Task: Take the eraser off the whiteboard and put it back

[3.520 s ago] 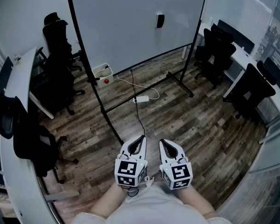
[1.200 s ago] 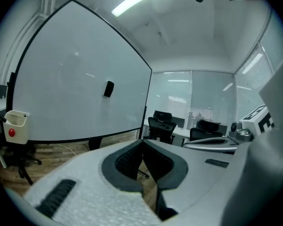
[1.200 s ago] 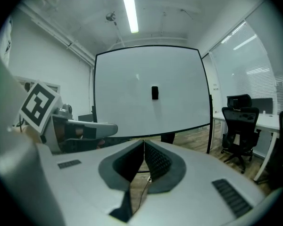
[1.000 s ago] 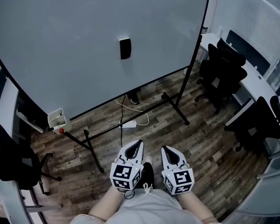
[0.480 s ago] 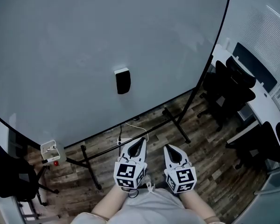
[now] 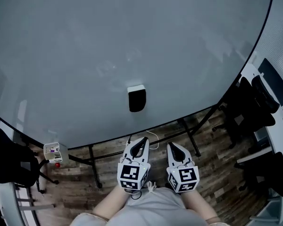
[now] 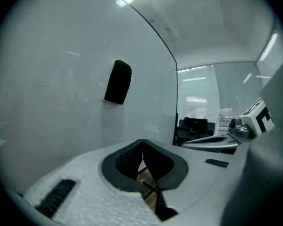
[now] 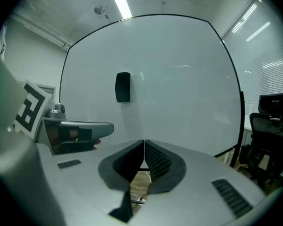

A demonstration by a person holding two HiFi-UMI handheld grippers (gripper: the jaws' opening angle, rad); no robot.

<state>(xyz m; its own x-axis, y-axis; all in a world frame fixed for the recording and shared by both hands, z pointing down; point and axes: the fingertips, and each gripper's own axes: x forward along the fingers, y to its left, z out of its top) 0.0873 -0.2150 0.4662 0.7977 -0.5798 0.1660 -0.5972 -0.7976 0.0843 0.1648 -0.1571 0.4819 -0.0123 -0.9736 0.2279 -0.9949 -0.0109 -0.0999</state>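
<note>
A black eraser (image 6: 137, 98) with a pale top clings to the large whiteboard (image 6: 85, 46), just ahead of and above both grippers. The left gripper view has the eraser (image 7: 118, 82) up and left of the jaw tips; in the right gripper view the eraser (image 8: 122, 86) is up and slightly left. My left gripper (image 6: 143, 140) and right gripper (image 6: 171, 146) are held side by side, a little short of the board. Both are shut with tips touching and nothing between them (image 7: 142, 141) (image 8: 144, 141).
The whiteboard stands on a black wheeled frame (image 6: 191, 138) over a wood floor, with a white cable (image 6: 153, 142) under it. A small white box (image 6: 55, 151) hangs at the board's lower left. Black office chairs (image 6: 254, 109) and desks line the right side; another chair (image 6: 7, 161) is at left.
The whiteboard and eraser have come much closer and fill more of the head view. Both grippers keep their side-by-side pose and stay shut.
</note>
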